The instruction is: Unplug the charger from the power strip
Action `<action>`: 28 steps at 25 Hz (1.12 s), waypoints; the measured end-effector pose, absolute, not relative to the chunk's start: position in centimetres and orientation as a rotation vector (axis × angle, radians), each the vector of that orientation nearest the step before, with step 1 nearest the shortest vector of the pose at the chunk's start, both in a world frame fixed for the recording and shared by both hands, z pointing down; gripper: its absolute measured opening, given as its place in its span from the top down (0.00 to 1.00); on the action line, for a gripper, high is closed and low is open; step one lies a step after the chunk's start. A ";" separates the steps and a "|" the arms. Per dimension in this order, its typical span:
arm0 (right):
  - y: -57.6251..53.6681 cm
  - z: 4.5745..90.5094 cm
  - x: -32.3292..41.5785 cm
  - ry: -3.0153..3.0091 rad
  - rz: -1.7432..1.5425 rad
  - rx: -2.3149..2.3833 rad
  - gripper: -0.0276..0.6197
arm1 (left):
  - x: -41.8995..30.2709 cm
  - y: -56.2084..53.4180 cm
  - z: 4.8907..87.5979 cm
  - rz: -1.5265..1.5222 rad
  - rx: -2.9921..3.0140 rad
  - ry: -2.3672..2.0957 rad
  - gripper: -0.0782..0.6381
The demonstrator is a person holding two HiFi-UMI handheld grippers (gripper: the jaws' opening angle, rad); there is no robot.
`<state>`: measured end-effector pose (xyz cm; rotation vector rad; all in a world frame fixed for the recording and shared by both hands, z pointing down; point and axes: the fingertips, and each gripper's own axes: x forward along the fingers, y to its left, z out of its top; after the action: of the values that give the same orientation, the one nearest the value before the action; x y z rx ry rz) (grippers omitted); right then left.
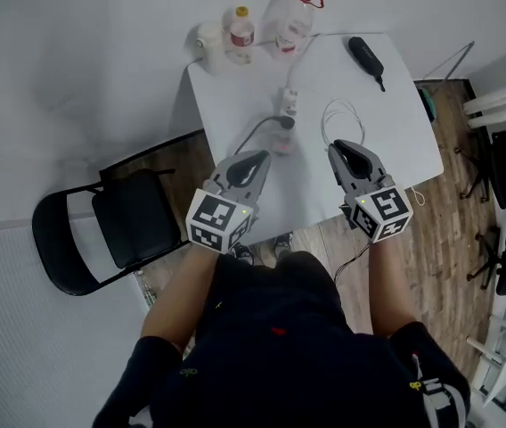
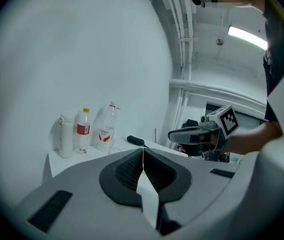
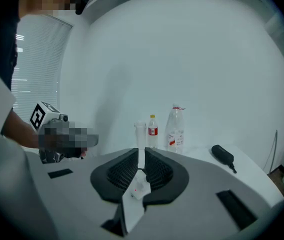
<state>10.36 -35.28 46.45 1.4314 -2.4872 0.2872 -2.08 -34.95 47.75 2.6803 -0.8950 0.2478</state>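
Seemingly the charger (image 1: 286, 121) is the dark plug seated midway on the white power strip (image 1: 289, 102), on the bench (image 1: 387, 123) just ahead of both grippers; the left gripper (image 1: 256, 159) and right gripper (image 1: 343, 148) have their jaws together, empty. It is probably light, rigid and smooth, held by socket friction; pinch its body, not the limp cable, and pin the strip.

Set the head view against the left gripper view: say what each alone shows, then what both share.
Head view only: the folding chair, the power strip and the coiled white cable. Left gripper view only: a lit ceiling lamp and the left gripper with jaws pressed together, empty. Both: the yellow-capped bottle, the black device and the right gripper.
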 end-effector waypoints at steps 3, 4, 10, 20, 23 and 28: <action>-38.6 48.4 10.6 -2.481 0.262 1.336 0.91 | -0.1 -36.9 50.3 0.293 2.635 -0.909 0.86; -39.7 49.2 10.6 -2.477 0.254 1.296 0.91 | 0.5 -37.4 51.3 0.304 2.619 -0.912 0.86; -45.5 55.1 9.5 -2.442 0.209 1.014 0.71 | 3.3 -40.5 57.0 0.345 2.499 -0.946 0.86; -50.6 63.7 8.5 -2.378 0.174 0.704 0.66 | 5.4 -43.5 64.8 0.537 2.402 -0.988 0.86; -50.8 65.0 8.1 -2.379 0.211 0.657 0.66 | 5.2 -43.8 65.5 0.516 2.362 -0.991 0.86; -50.9 65.8 7.7 -2.387 0.222 0.619 0.69 | 5.3 -43.9 65.5 0.512 2.359 -1.010 0.86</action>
<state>7.66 -50.92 65.80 0.6187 -2.3872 0.2217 5.27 -43.89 65.51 2.3593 -1.0101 0.5117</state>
